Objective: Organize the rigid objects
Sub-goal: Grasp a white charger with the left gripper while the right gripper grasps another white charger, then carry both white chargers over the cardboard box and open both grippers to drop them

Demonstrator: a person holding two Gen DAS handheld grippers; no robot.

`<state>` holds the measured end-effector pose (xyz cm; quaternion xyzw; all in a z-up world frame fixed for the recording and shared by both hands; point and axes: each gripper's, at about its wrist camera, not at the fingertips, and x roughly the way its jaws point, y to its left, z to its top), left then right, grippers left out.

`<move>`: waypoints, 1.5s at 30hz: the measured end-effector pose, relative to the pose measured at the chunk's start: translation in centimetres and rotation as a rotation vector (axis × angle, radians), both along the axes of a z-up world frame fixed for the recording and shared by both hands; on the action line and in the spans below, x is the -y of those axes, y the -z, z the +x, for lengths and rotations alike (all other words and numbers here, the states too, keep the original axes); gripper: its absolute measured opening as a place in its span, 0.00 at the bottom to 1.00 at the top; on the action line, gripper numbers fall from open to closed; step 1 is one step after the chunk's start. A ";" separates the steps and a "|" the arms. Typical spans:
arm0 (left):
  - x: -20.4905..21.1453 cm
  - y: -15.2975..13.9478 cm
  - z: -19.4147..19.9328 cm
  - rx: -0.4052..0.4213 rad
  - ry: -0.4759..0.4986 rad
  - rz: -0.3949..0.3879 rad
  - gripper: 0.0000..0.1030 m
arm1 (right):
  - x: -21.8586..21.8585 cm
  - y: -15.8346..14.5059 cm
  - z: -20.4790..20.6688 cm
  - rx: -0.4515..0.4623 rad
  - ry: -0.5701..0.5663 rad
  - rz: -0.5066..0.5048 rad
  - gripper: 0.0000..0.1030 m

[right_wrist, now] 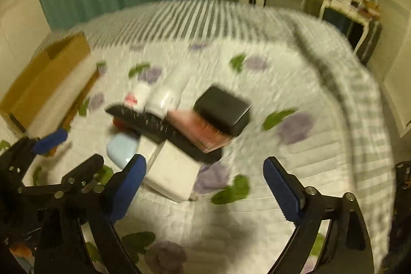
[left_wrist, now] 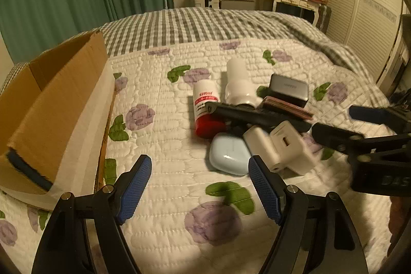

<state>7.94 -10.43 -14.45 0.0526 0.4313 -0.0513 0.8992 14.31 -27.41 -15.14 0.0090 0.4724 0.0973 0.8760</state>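
At the far left, the box (left_wrist: 55, 104) sits on the bed (left_wrist: 159, 120) with its open top facing up and its long side toward the pile; we judge it to be the receptacle, placed within short reach so that each item needs only a brief carry. Our left gripper (left_wrist: 199, 188) hangs low over the quilt between the box and the pile, its blue pads spread wide and holding nothing, which suits a pose of waiting or of approach. To its right the items lie heaped together in the middle of the bed: the red-and-white bottle (left_wrist: 206, 107) lies on its side, touching the white bottle (left_wrist: 240, 84) beside it; a black comb (left_wrist: 257, 116) rests across both bottles. In front of these, the blue case (left_wrist: 228, 153) touches the white charger (left_wrist: 282, 148). Behind them, a pink item (left_wrist: 290, 107) leans against the grey case (left_wrist: 289, 89). The overlaps suggest that the front items should be lifted first. At the right, our right gripper (right_wrist: 204, 179) hovers just before the charger (right_wrist: 174, 171), jaws spread and empty; we judge the charger to be its target, being nearest and unobstructed. The right wrist view is blurred, so finer contact cannot be confirmed.
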 end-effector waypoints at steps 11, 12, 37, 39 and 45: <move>-0.3 1.0 1.0 -0.013 0.003 0.015 0.77 | 0.1 4.9 2.4 -0.174 -0.046 0.296 0.60; 0.0 0.8 1.0 -0.009 0.009 0.019 0.77 | 0.2 4.8 2.4 -0.177 -0.044 0.303 0.60; 8.4 4.6 4.1 -0.120 0.178 0.037 0.39 | 5.5 2.3 1.7 -0.047 0.094 0.042 0.53; 8.2 4.1 3.8 -0.122 0.171 0.022 0.39 | 5.5 2.0 1.4 -0.029 0.088 0.035 0.53; 7.5 1.6 1.5 -0.104 0.154 -0.024 0.39 | 6.1 0.2 0.2 0.026 0.105 0.013 0.53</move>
